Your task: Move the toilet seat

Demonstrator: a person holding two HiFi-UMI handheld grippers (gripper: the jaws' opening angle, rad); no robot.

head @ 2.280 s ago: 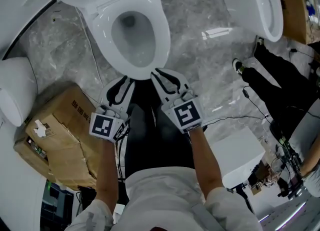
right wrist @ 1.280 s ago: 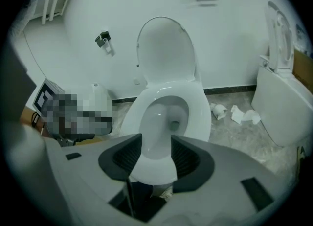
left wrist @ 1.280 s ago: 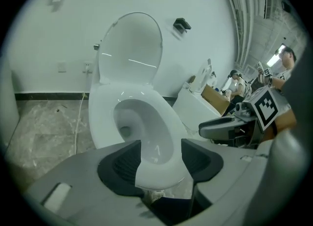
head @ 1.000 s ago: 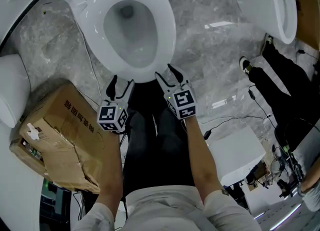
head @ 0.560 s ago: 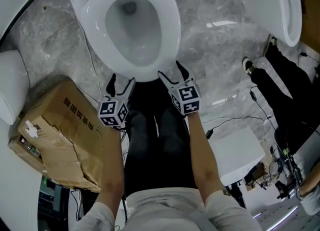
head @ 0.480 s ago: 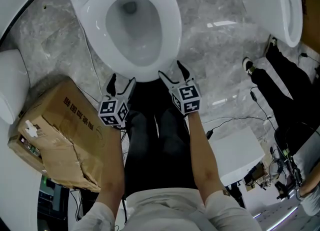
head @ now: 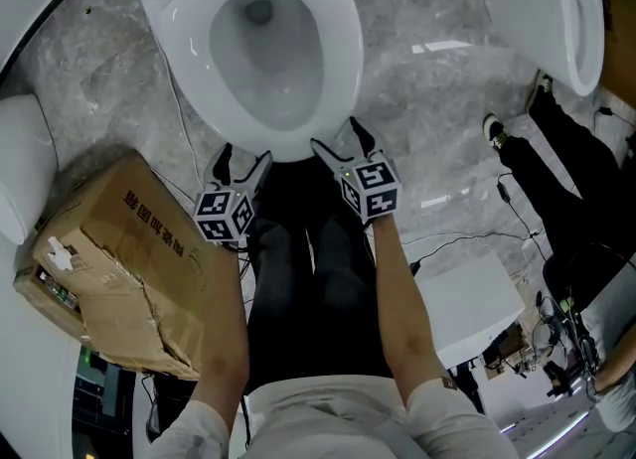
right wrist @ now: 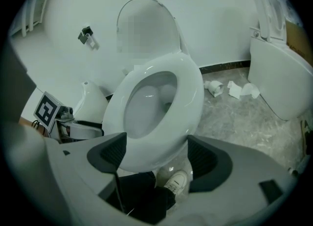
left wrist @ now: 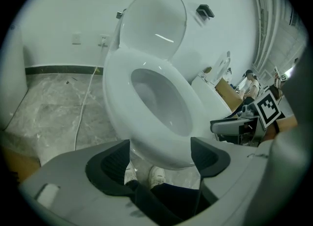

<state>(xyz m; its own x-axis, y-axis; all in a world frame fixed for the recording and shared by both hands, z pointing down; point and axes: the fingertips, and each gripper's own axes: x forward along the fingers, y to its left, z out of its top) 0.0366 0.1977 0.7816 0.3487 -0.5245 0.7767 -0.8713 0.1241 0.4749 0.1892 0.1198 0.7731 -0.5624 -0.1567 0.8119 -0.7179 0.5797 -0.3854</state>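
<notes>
Head view: seat (head: 336, 55) btwn opening tools (head: 243, 159) (head: 336, 136)

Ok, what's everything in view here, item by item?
toilet seat: one, white, down on the centre bowl
lid: one, white, raised behind the seat
second toilet: one, white, upper right
cardboard box: one, brown, floor at left
crumpled paper: a few pieces, white, floor by the wall
cable: one, white, floor left of the bowl
bystander: one, black trousers, right
left gripper: one, grey, at the bowl's front, jaws opening, pads not pressing
right gripper: one, grey, beside it, jaws opening likewise
</notes>
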